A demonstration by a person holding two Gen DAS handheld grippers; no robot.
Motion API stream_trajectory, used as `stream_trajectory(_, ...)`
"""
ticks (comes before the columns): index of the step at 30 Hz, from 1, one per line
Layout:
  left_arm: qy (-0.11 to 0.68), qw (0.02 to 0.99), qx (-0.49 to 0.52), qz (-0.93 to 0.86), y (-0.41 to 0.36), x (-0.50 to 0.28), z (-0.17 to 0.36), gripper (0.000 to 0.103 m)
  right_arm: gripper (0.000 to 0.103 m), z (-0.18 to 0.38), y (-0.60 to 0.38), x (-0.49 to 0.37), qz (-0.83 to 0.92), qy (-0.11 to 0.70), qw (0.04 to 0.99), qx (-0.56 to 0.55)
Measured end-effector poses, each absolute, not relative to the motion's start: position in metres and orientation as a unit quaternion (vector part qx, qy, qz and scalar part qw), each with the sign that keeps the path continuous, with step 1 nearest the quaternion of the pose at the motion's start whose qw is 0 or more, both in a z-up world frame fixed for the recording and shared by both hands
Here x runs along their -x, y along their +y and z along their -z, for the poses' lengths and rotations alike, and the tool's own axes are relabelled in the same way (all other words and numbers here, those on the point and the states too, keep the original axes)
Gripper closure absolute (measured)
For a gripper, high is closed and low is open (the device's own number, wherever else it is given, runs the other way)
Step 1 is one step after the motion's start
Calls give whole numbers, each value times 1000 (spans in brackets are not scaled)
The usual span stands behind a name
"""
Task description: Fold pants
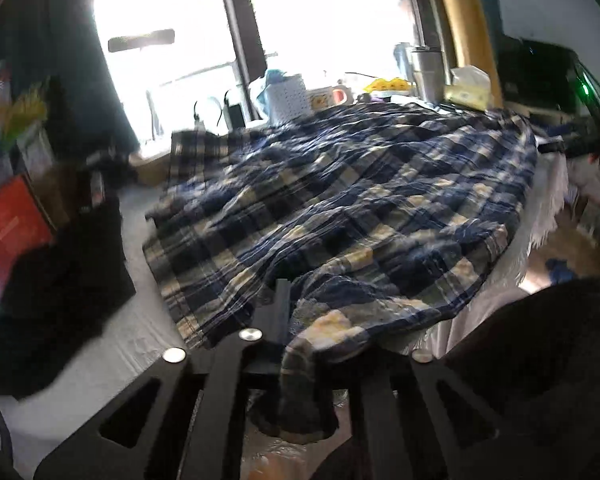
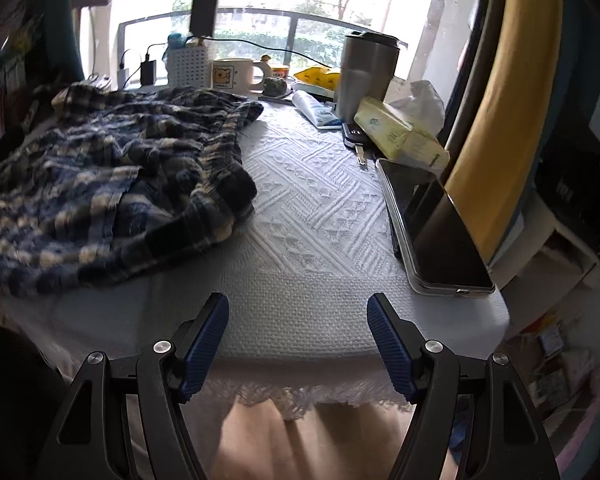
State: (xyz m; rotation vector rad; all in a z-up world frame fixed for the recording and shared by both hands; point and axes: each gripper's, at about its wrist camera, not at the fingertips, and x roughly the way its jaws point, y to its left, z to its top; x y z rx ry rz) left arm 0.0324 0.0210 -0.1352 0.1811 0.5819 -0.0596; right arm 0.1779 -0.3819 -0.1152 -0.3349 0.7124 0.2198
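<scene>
Blue-and-cream plaid pants lay rumpled across the white woven cloth of the tabletop, spread over its left and middle part and reaching back toward the window. Seen from the right wrist view, the same pants sat bunched on the left, with their dark edge curling onto bare cloth.

On the left, the gripper was clamped on a near corner of the pants; a fold of the plaid fabric draped down between its black fingers and hung over the front of the tabletop. That view was blurred, and a dark garment lay off to the left on the cloth.

On the right, the gripper hung just past the front edge of the tabletop with its jaws spread wide, its blue ribbed pads bare and touching nothing. It was well apart from the pants.

Along the right side lay a phone in a clear case, with a yellow tissue box behind it and keys just beside that. Farther back stood a steel tumbler, a white tube, a mug and a white perforated basket, all lined up near the window.
</scene>
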Motion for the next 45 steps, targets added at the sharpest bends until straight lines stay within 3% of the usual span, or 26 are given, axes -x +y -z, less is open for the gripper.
stream_trajectory(8, 267, 963, -15, 34, 42, -31, 104, 100, 27, 120, -327, -191, -153, 264, 895, 326)
stream_trajectory(12, 243, 969, -3, 36, 51, -21, 82, 100, 20, 116, -314, -195, -183, 236, 886, 355)
stream_trajectory(26, 249, 968, -10, 31, 61, -21, 74, 100, 20, 115, -262, -185, -272, 184, 849, 414)
stream_trajectory(27, 250, 968, -8, 31, 62, -22, 75, 100, 27, 115, -260, -186, -278, 189, 846, 413)
stream_trajectory(30, 249, 968, 1, 31, 66, -21, 74, 100, 71, 119, -258, -193, -283, 207, 846, 403)
stream_trajectory(31, 246, 969, 1, 32, 66, -21, 73, 100, 76, 118, -259, -195, -284, 208, 849, 394)
stream_trajectory(34, 229, 973, 2, 37, 66, -18, 66, 100, 84, 110, -265, -196, -289, 214, 859, 364)
stream_trajectory(45, 150, 987, -38, 35, 70, -43, 7, 100, 88, 46, -279, -212, -272, 193, 906, 262)
